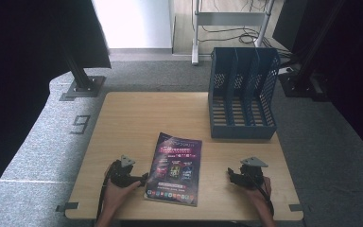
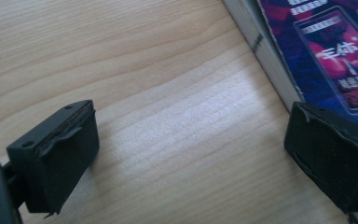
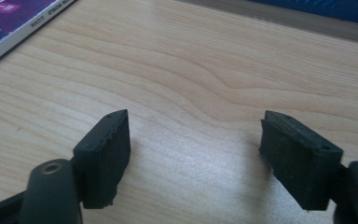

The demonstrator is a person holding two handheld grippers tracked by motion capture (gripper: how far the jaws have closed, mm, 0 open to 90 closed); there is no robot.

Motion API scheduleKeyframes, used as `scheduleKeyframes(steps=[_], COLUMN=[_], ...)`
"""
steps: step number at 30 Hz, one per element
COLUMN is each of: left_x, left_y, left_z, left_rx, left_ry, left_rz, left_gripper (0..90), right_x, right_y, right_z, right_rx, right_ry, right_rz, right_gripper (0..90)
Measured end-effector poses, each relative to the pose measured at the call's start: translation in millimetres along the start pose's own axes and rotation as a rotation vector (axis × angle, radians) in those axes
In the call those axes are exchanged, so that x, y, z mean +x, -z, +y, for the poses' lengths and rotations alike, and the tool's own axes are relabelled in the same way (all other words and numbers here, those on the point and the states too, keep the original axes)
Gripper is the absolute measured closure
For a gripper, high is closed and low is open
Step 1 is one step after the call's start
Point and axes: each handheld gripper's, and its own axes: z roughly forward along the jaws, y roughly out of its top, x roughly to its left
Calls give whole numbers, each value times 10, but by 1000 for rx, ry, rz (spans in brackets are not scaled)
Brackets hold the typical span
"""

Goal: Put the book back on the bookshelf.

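Note:
A magazine (image 1: 176, 168) with a dark purple cover lies flat on the wooden table (image 1: 137, 118), near its front edge. My left gripper (image 1: 142, 179) rests on the table just left of the magazine, open, and its jaws point toward the spine. In the left gripper view the magazine's edge (image 2: 270, 60) runs past the right jaw, and bare wood lies between the pads. My right gripper (image 1: 230, 174) sits to the right of the magazine, open over bare wood. The magazine's corner (image 3: 9, 23) shows at the upper left of the right gripper view.
A blue mesh file holder (image 1: 242, 94) with several upright slots stands at the table's back right; its base (image 3: 326, 9) shows along the top of the right gripper view. Black stand legs (image 1: 82, 80) rise beyond the table's back left corner. Grey carpet surrounds the table.

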Motion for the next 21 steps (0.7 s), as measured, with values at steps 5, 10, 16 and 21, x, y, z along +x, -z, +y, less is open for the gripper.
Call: scheduleKeyframes(steps=[5, 10, 16, 21], left_x=[9, 19, 6, 17], left_y=[-15, 42, 101, 155], left_z=[13, 4, 3, -14], left_rx=[-19, -50, -77, -103], left_ry=[10, 37, 35, 54], left_rz=[-9, -42, -50, -63], left_gripper=[44, 70, 70, 78], right_x=[-23, -25, 26, 134], right_y=[-19, -23, -25, -42], right_z=[14, 18, 34, 80], right_rx=[6, 6, 1, -20], right_ry=[-5, -9, -18, -7], right_rz=[19, 15, 19, 36], right_gripper=[230, 230, 231, 235])
